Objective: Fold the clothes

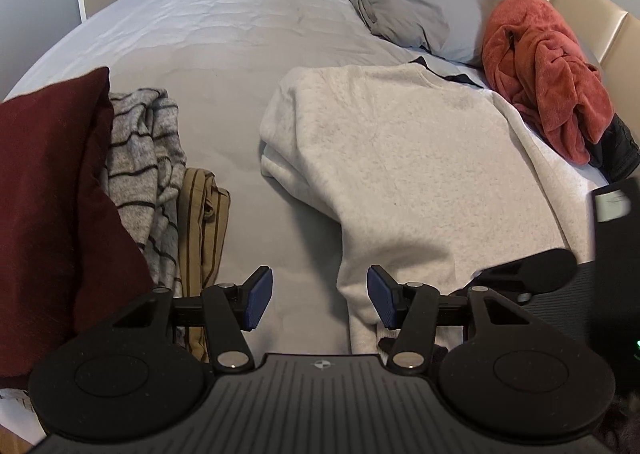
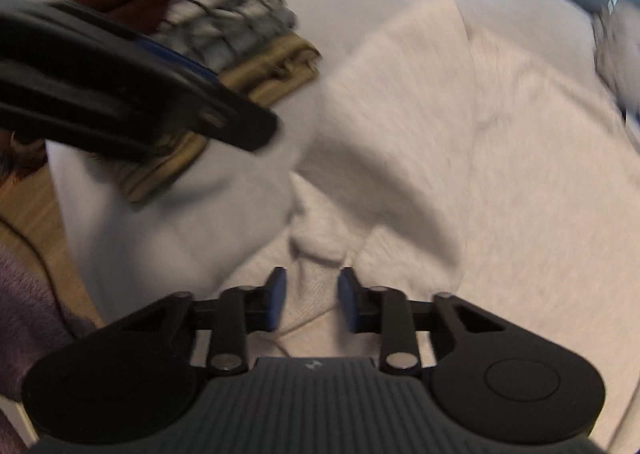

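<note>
A cream sweatshirt (image 1: 400,158) lies flat on the grey bed (image 1: 220,34), its left sleeve folded in over the body. My left gripper (image 1: 320,294) hovers open above the sheet by the sweatshirt's near left edge, nothing between its blue pads. In the blurred right wrist view, my right gripper (image 2: 312,294) points down at the sweatshirt (image 2: 480,174). Its jaws stand narrow, with a puckered ridge of the garment's near edge pinched between the pads. The left gripper's black body (image 2: 120,94) crosses the upper left of that view.
A maroon cushion (image 1: 52,194), a grey striped knit (image 1: 140,158) and a tan striped garment (image 1: 204,222) are stacked at the left. An orange-red fleece (image 1: 548,74) lies by the beige headboard (image 1: 580,2), beside grey pillows (image 1: 408,6). Wooden floor (image 2: 28,206) shows past the bed's edge.
</note>
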Demonstrator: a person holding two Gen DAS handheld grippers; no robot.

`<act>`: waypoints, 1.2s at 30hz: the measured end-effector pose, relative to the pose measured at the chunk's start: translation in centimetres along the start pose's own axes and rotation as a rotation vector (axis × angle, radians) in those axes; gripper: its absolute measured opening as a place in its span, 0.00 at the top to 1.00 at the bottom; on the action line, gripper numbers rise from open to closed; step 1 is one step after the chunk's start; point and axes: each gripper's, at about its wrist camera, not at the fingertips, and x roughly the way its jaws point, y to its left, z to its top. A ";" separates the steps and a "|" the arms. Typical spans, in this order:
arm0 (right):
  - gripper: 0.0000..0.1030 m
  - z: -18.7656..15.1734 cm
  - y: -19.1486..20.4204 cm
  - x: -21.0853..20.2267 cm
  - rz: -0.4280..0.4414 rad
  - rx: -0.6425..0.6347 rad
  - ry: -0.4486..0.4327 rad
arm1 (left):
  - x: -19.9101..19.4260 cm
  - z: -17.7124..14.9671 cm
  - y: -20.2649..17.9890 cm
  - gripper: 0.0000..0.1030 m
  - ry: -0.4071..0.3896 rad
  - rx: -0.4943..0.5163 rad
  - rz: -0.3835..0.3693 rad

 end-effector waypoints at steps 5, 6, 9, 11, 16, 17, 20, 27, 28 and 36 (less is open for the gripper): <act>0.92 0.4 -2.6 -2.6 0.084 0.149 -0.022 | -0.7 0.2 0.2 0.51 -0.025 -0.005 0.010; 0.92 0.4 -3.1 -3.7 0.092 0.166 -0.042 | -0.7 0.1 0.3 0.51 -0.027 -0.004 0.015; 0.93 -0.1 -4.9 -7.5 0.098 0.220 -0.115 | -0.7 -0.2 0.2 0.51 -0.021 0.006 0.026; 0.93 -0.6 -6.6 -9.9 0.091 0.268 -0.166 | -0.6 -0.3 0.0 0.51 -0.016 0.018 0.035; 0.94 -3.0 -10.8 -14.8 0.033 0.401 -0.273 | 0.3 -0.5 -0.9 0.51 0.003 0.057 0.049; 0.94 -3.6 -11.7 -15.5 0.014 0.428 -0.288 | 0.5 -0.5 -1.2 0.51 0.008 0.064 0.049; 0.94 -5.7 -14.4 -16.7 -0.039 0.509 -0.308 | 1.1 -0.7 -1.9 0.51 0.025 0.098 0.050; 0.94 -11.6 -18.6 -16.4 -0.122 0.676 -0.240 | 2.9 -1.1 -3.7 0.51 0.026 0.174 0.025; 0.94 -12.5 -19.2 -16.3 -0.132 0.696 -0.224 | 3.3 -1.0 -4.0 0.50 0.023 0.193 0.030; 0.99 -17.9 -22.4 -14.5 -0.197 0.814 -0.104 | 6.5 1.5 -6.4 0.50 0.021 0.416 0.066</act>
